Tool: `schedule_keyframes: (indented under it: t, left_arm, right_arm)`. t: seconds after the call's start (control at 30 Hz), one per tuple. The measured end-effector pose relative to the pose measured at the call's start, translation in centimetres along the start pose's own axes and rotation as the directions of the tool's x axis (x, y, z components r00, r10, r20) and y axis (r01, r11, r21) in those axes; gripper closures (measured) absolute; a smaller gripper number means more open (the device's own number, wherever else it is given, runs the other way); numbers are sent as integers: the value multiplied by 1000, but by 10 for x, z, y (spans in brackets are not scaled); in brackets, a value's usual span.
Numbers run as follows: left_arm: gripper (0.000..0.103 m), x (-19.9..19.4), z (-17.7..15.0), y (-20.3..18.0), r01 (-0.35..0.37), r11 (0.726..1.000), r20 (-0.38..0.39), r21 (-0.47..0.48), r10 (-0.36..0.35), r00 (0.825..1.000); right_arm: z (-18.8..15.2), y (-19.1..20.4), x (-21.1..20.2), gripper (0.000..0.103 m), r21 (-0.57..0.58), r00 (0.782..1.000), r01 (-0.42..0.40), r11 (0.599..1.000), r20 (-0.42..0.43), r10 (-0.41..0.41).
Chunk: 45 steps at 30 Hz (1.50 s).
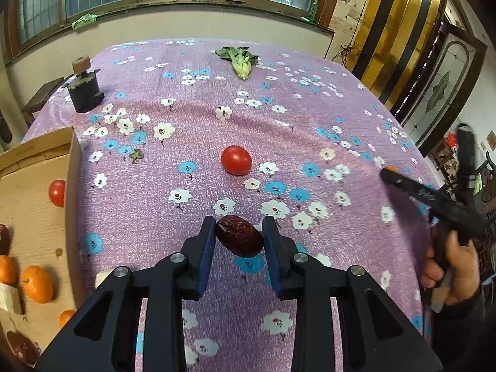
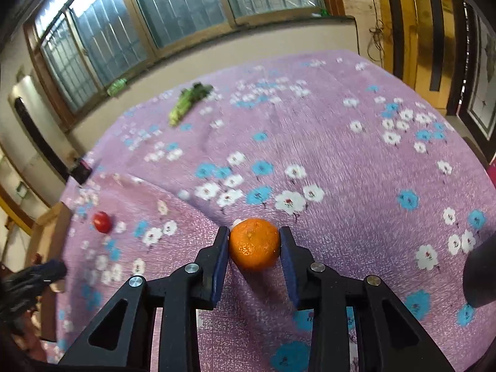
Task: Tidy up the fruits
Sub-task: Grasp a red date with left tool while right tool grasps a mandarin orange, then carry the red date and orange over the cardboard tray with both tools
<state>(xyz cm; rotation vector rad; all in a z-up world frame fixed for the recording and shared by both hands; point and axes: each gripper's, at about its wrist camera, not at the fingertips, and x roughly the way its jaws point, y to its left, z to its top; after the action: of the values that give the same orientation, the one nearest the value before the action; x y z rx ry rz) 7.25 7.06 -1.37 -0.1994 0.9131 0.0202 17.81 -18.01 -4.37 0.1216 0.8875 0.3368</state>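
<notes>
Fruits lie partly on the floral purple worktop and partly in the cardboard box at its left edge. That box holds a tomato, several oranges and dark dates. A loose red tomato sits mid-cloth, with a leafy green vegetable far beyond it. The right gripper has its jaws clamped on a mandarin. The left gripper has its jaws pinching a red date, whose long axis runs diagonally, upper-left to lower-right.
</notes>
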Motion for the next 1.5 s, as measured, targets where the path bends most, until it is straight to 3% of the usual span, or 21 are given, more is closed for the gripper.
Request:
schedule_keyframes:
  t: [0.1,0.33,0.5,0.63,0.73,0.77,0.9,1.0,1.1,1.27,1.5]
  left_arm:
    - [75,-8,0,0,2,1000,10,5,-2,1000]
    - [75,-19,0,1,9,1000,22,5,-9,1000]
    - [75,-25,-3,2,14,1000,29,5,-14,999]
    - [75,-34,-6,5,11,1000,41,1,-11,999]
    - [75,-41,-7,7,9,1000,50,-1,-9,999]
    - [75,-43,-8,8,8,1000,53,-2,-8,999]
    - [75,-51,-8,12,2,1000,64,-3,-2,998]
    - [75,-59,-10,16,-2,1000,77,-6,3,997]
    - [75,-66,-12,20,-14,1000,83,-1,14,996]
    - [75,-80,-22,36,-41,999,95,-16,43,995]
    - [75,-101,-44,72,-104,992,102,-74,111,989]
  right_arm:
    - [-3,0,14,69,-5,999,34,999,-39,-34]
    - [-1,-3,5,69,-5,1000,25,1000,0,-25]
    - [5,-13,-15,70,104,995,-91,990,52,86]
    - [6,-32,-5,69,248,987,-162,955,38,158]
    - [5,-30,4,67,214,1000,7,977,20,-11]
    - [4,-28,8,69,197,999,30,980,6,-32]
    - [1,-10,5,71,92,998,64,994,15,-66]
    - [0,6,-15,71,41,995,59,997,76,-62]
    - [-2,34,-40,71,-27,994,-22,999,108,25]
    - [-12,96,-61,71,-157,978,-188,970,65,200]
    - [-33,163,-74,71,-258,948,-307,916,1,318]
